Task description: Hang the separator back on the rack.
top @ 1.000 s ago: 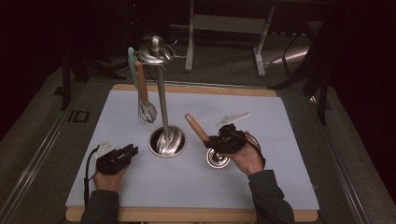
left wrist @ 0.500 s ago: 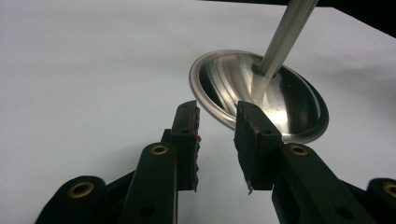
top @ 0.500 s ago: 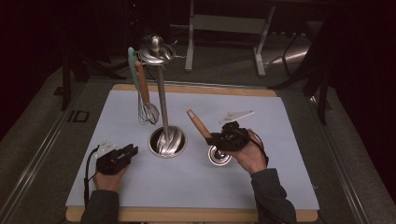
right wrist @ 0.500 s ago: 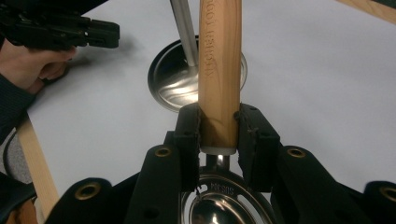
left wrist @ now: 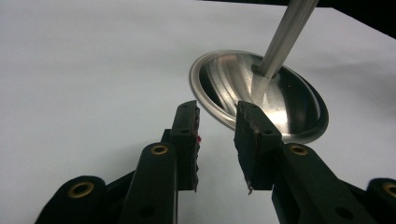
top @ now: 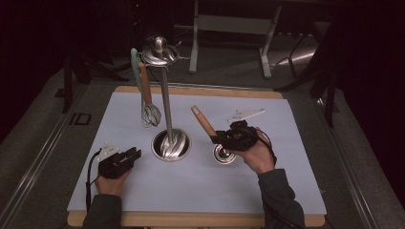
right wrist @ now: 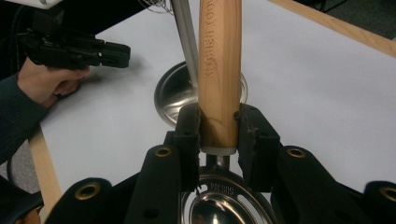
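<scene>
My right gripper (top: pixel 218 139) (right wrist: pixel 218 127) is shut on the lower end of a wooden handle (top: pixel 202 120) (right wrist: pixel 219 65) of a steel ladle. The handle slants up and to the left, and its round bowl (top: pixel 223 154) (right wrist: pixel 224 207) sits low over the white mat. Left of it stands a steel utensil stand: a dished base (top: pixel 170 144) (left wrist: pixel 280 102) (right wrist: pixel 172 95), a pole (top: pixel 165 102) (left wrist: pixel 286 37) and a ringed top (top: pixel 159 51). From that top hangs a whisk (top: pixel 150 114). My left gripper (top: pixel 135 154) (left wrist: pixel 217 126) rests open on the mat just left of the base, nothing between its jaws.
A teal-handled utensil (top: pixel 135 59) hangs beside the whisk. The white mat (top: pixel 286 181) lies on a wooden board (top: pixel 191 220). Dark floor and metal frame legs (top: pixel 266 43) lie beyond the far edge.
My right gripper has risen a little and the wooden handle has tipped slightly more upright. The left gripper has not moved.
</scene>
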The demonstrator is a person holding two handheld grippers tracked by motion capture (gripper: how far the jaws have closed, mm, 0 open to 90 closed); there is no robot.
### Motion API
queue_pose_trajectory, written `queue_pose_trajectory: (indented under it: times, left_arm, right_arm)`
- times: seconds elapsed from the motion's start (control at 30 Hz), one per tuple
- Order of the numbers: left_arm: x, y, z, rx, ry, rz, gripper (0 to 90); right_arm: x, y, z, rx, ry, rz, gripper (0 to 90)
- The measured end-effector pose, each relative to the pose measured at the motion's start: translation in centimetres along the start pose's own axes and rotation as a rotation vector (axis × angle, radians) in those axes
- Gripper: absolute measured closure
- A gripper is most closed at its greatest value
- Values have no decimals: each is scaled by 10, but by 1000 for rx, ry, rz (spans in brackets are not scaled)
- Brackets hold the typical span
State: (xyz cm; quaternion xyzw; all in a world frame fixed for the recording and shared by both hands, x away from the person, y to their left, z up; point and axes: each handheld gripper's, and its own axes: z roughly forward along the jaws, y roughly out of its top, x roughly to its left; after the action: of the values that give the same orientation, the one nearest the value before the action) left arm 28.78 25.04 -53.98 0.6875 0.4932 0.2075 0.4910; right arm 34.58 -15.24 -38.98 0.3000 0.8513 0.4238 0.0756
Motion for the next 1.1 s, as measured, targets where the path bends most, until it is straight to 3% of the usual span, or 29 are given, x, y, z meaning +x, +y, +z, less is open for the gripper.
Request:
queue_pose_trajectory:
  times: [0.27,0.47,1.1]
  left_arm:
    - [0,0,0,0,-1,-1,701]
    - [0,0,0,0,-2,-1,701]
    - [0,0,0,-2,-2,-1,701]
  right_arm:
    - [-2,6,-7,-29,3,-18,709]
    - [-6,10,-11,-69,39,-35,709]
    - [-7,26,-15,-122,70,-99,709]
